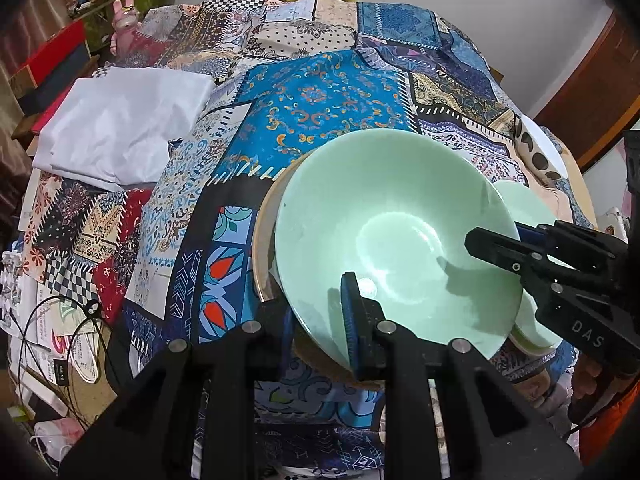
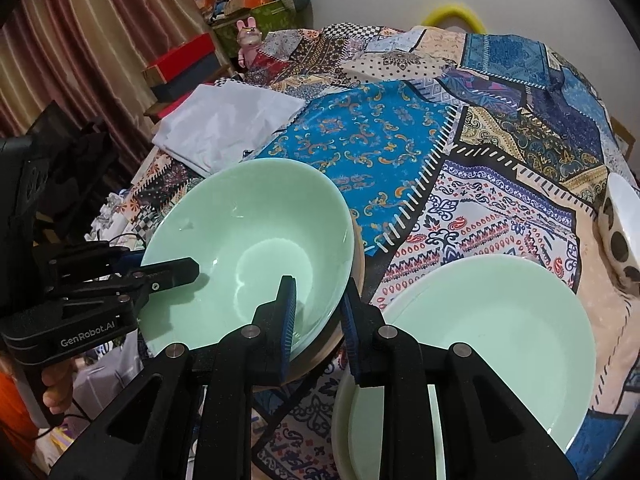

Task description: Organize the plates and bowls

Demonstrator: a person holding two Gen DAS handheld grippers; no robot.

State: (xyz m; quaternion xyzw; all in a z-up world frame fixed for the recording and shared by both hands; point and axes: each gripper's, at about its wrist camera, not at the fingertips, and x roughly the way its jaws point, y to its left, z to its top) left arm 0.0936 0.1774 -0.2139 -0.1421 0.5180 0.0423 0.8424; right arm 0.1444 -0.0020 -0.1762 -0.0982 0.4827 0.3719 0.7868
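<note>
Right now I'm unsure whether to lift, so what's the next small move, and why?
Probably lift the green bowl straight up: the left gripper and right gripper straddle opposite sides of its rim, and it rests over a tan dish.

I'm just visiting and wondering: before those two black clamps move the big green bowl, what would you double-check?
1. Left gripper straddles the rim of the large pale green ceramic bowl: ok.
2. Right gripper straddles the rim on another side: ok.
3. Both sets of pads clamped firmly: cannot tell.
4. Bowl free of the tan-rimmed dish beneath it: cannot tell.
5. Second pale green dish beside it is empty: ok.
</note>
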